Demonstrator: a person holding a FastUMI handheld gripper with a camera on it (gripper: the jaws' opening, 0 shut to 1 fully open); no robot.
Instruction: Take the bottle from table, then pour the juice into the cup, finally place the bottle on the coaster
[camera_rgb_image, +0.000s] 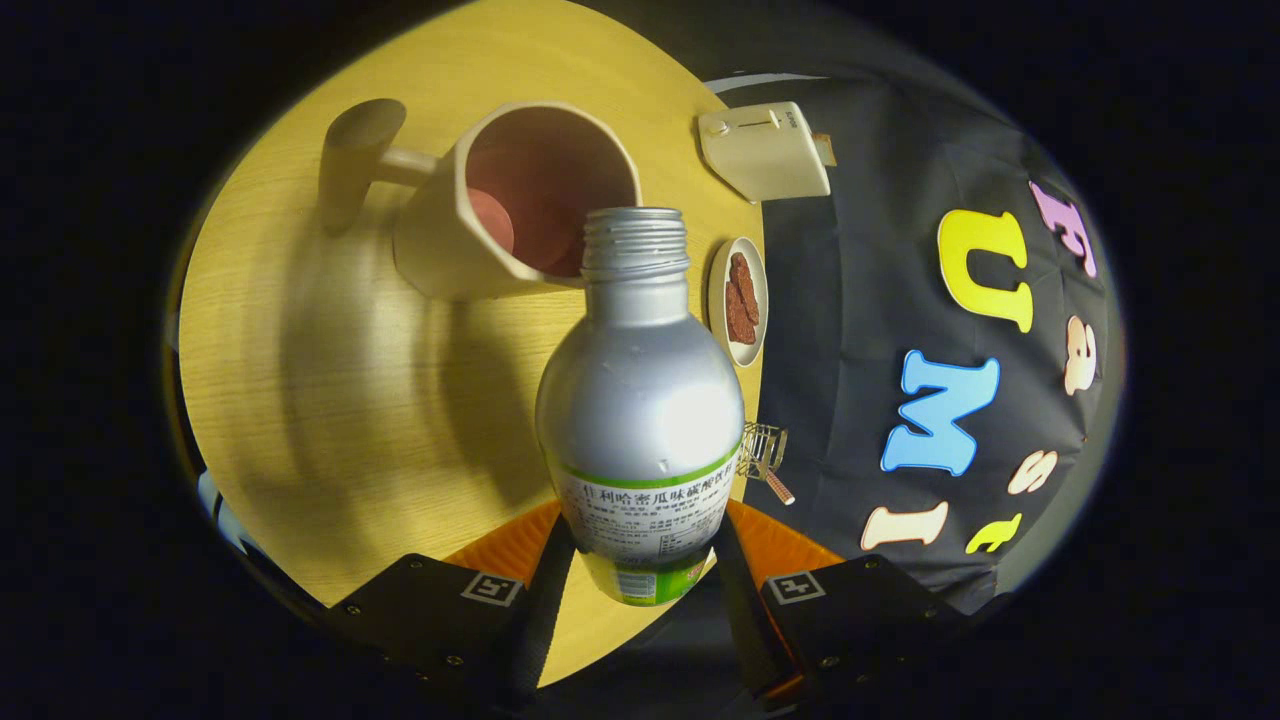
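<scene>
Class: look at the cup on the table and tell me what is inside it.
The cup shows a bare pinkish inner wall and no visible juice. The neck of the bottle, held in the shut hand-held gripper, covers part of its rim and interior.

The bottle (640, 400) hides part of the cup (520, 200) rim beyond the tool (640, 570). The bottle's base sits concealed between the tool's fingers. Right of the bottle, a small wire object (763, 452) at the worktop (350, 400) edge is too small to identify.
</scene>
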